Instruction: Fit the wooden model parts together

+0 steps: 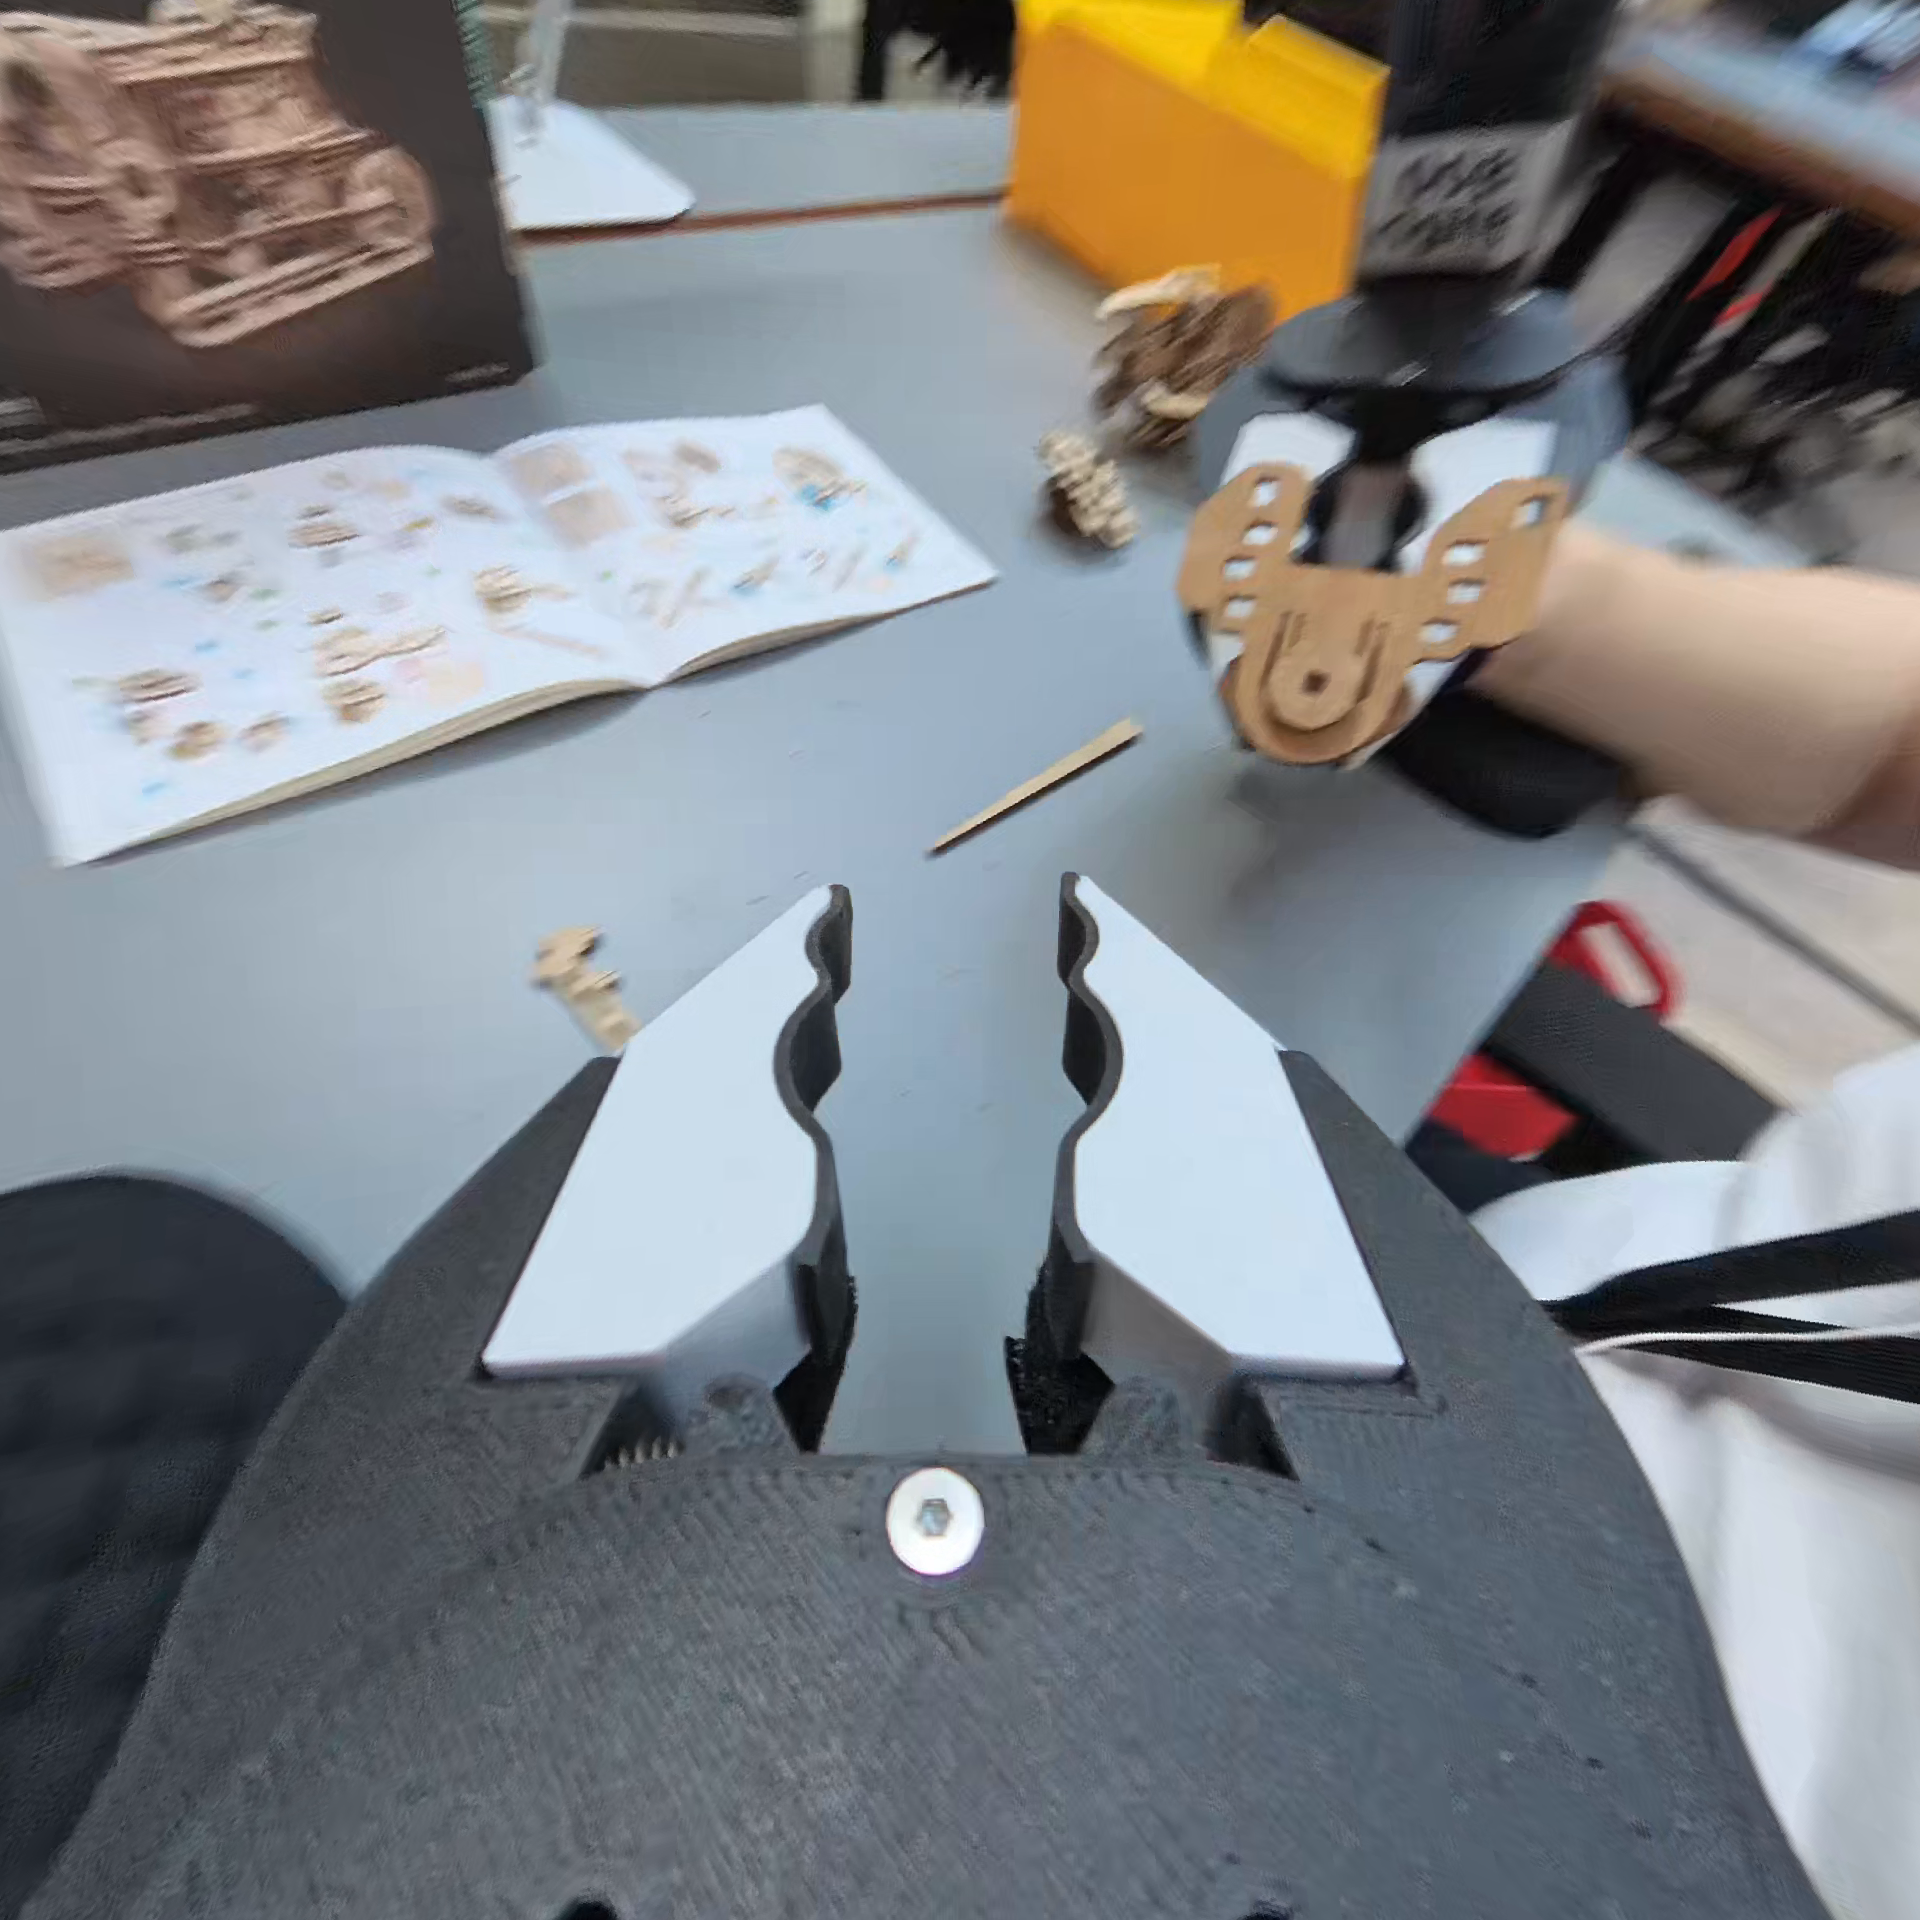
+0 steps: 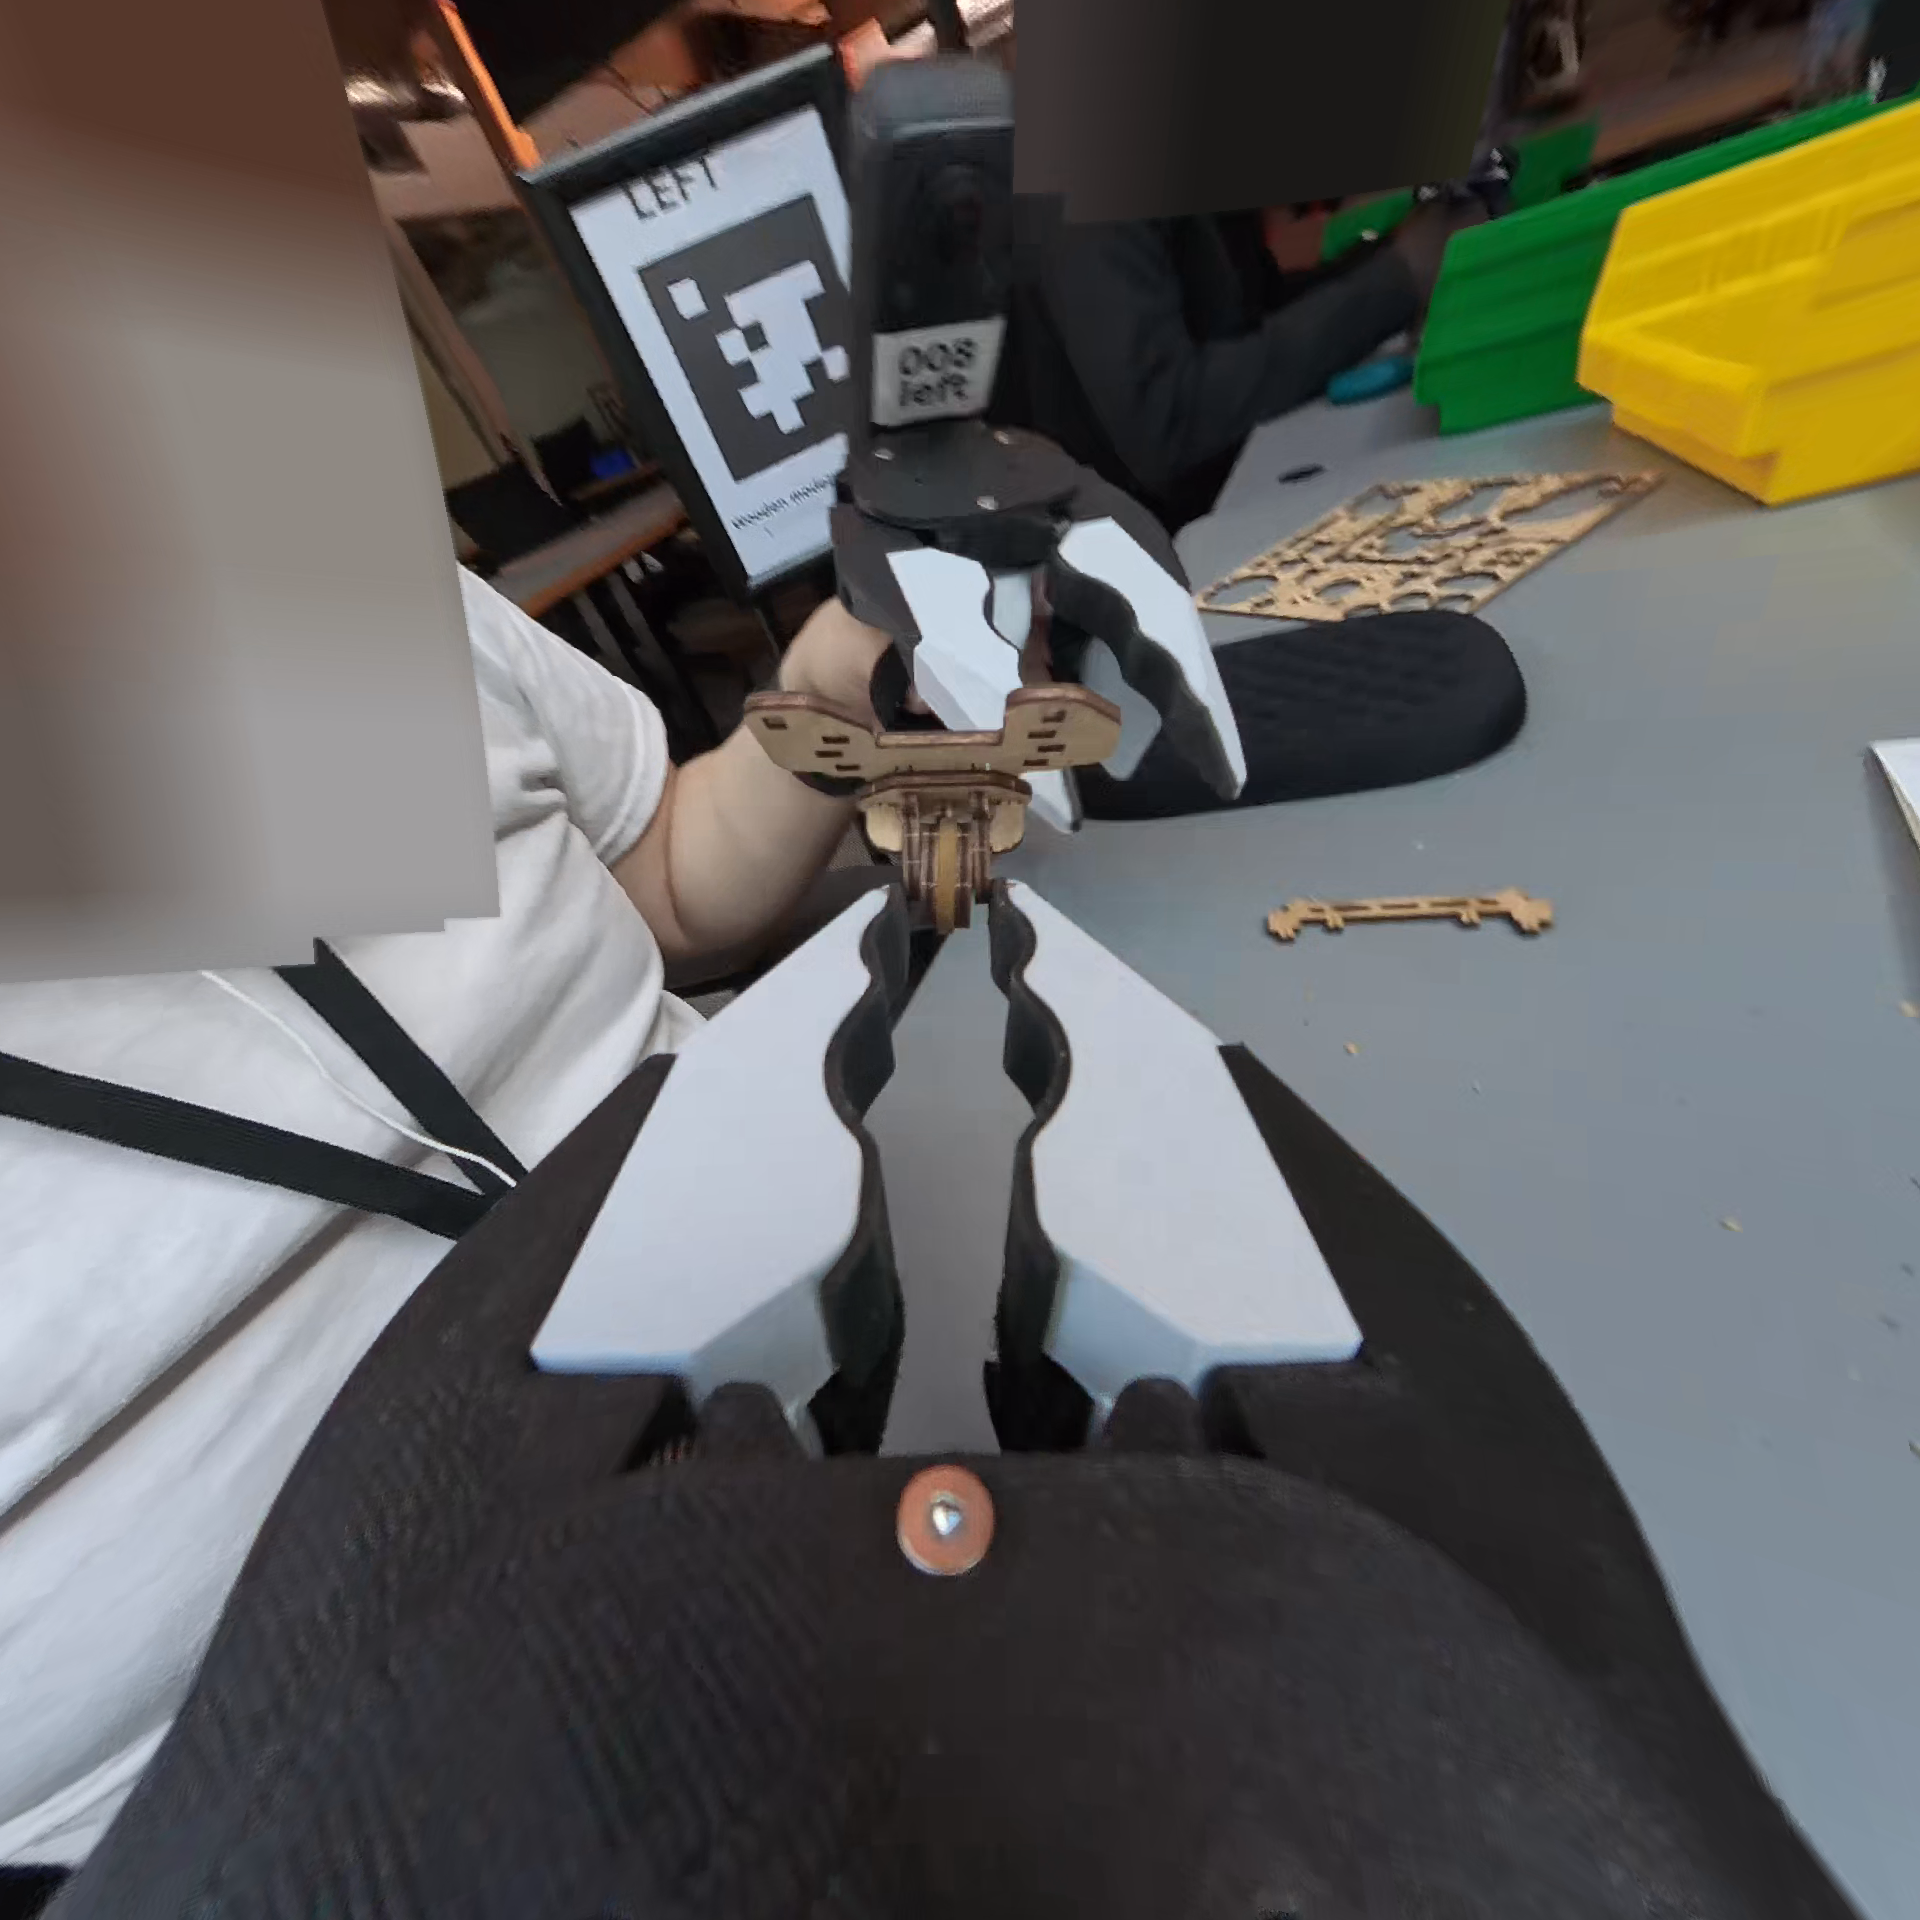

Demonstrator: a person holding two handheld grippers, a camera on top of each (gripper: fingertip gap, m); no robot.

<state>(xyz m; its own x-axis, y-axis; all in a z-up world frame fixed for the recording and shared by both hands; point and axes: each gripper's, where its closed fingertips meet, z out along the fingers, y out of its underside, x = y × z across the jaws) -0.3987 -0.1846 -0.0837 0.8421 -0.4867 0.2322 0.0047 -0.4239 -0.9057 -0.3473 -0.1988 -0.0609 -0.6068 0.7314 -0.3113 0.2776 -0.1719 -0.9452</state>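
Observation:
In the right wrist view my right gripper (image 2: 948, 899) is shut on the small wheel bracket under a winged wooden part (image 2: 935, 732) with rows of slots, and holds it above the grey table (image 2: 1558, 1143). In the left wrist view the same part (image 1: 1247, 582) faces me, clamped in the right gripper (image 1: 1325, 686) at the upper right. My left gripper (image 1: 956, 894) is open and empty over the table. It also shows in the right wrist view (image 2: 1107, 748), just behind the winged part, with the jaws apart.
An open instruction booklet (image 1: 468, 603) and a dark model box (image 1: 208, 208) lie at the left. A thin wooden stick (image 1: 1039, 784), small wooden pieces (image 1: 582, 977) and sub-assemblies (image 1: 1174, 353) lie about. A cut-out wooden sheet (image 2: 1423, 540), a wooden strip (image 2: 1413, 914), a black pad (image 2: 1351, 707) and yellow (image 2: 1766, 312) and green (image 2: 1507, 291) bins are nearby.

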